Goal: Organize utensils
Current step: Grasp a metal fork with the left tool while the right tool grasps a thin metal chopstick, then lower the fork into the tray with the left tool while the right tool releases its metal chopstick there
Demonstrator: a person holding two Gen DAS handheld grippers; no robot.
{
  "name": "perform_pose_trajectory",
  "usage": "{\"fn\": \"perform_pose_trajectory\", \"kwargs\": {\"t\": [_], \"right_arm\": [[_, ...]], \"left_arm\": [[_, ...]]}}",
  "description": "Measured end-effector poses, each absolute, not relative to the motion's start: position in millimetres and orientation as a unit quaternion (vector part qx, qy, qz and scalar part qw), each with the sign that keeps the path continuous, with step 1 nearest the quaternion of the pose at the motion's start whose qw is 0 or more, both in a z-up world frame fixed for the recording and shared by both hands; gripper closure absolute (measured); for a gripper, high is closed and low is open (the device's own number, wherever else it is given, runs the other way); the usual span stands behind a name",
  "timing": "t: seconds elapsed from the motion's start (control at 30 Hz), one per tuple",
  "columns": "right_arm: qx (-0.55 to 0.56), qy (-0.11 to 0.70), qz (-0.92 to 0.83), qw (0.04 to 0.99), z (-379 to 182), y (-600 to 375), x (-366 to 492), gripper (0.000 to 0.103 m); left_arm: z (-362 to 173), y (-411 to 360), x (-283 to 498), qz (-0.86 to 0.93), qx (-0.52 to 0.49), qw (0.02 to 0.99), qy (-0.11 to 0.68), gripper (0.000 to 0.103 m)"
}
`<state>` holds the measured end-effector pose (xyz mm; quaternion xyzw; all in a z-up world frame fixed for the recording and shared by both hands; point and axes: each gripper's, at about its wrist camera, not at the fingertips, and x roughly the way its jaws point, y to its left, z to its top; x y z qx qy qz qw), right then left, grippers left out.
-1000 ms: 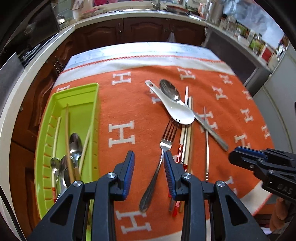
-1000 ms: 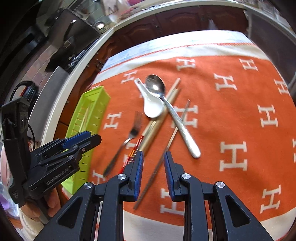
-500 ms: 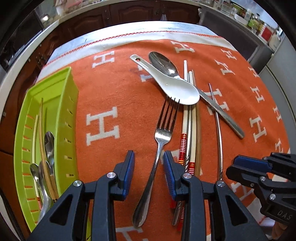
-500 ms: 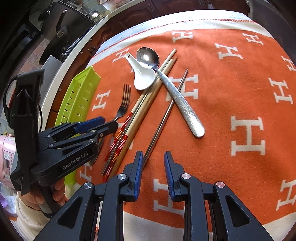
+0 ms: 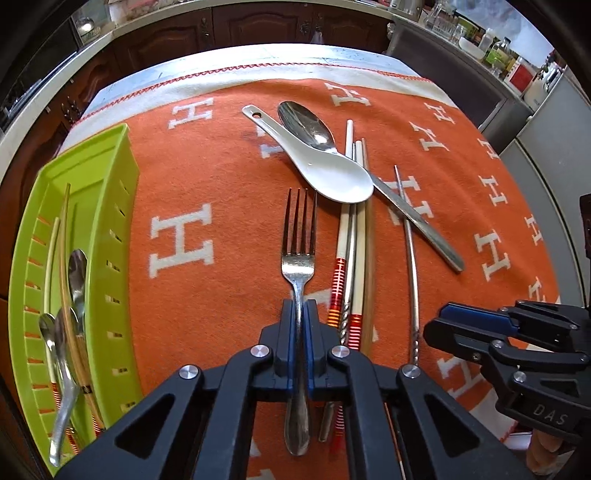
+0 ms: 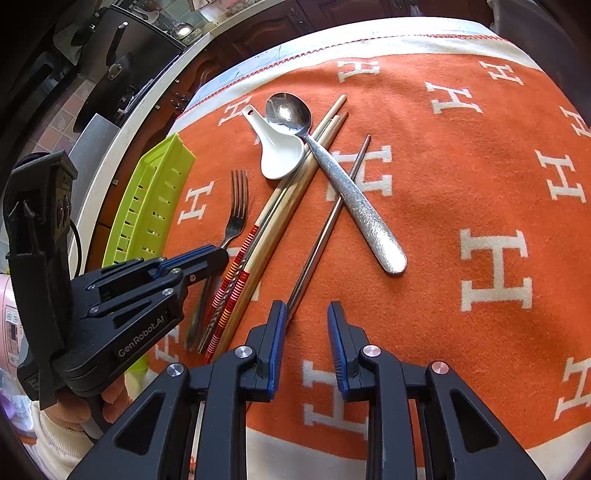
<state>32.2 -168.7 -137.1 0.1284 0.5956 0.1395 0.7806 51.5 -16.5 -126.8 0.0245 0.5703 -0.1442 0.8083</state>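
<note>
A metal fork (image 5: 298, 254) lies on the orange cloth, and my left gripper (image 5: 299, 306) is shut on its handle. Just right of the fork lie several chopsticks with red bands (image 5: 356, 240), a single metal chopstick (image 5: 412, 251), a white ceramic spoon (image 5: 328, 173) and a metal spoon (image 5: 306, 123), partly crossing one another. My right gripper (image 6: 306, 314) hovers open low over the cloth. Nothing sits between its fingers, and the near end of the metal chopstick (image 6: 328, 225) lies beside its left finger. The right wrist view shows the left gripper (image 6: 218, 258) on the fork (image 6: 238, 206).
A lime green slotted tray (image 5: 122, 206) stands along the left of the cloth (image 5: 207, 173) and holds spoons and chopsticks. The cloth covers a table with dark kitchen cabinets (image 5: 258, 26) behind it. A person's hand (image 6: 110, 398) holds the left gripper.
Both grippers have sunk toward the cloth. The left gripper, open around the fork handle half a second ago, has shut on it. The right gripper's gap has stayed the same.
</note>
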Motion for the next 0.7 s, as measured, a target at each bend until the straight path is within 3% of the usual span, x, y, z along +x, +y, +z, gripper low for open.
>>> {"fn": "perform_pose_trajectory", "kwargs": {"t": [0.47,0.7], "right_arm": [[0.129,0.599,0.128,0.78,-138,-168,37,0.08],[0.03,0.586,0.086,0.805,-135,-133,53,0.08]], "left_arm": [[-117,2,43,-0.136,-0.054,0.814,0.562,0.101],[-78,15,23,-0.125,-0.048,0.836,0.532,0.101]]}}
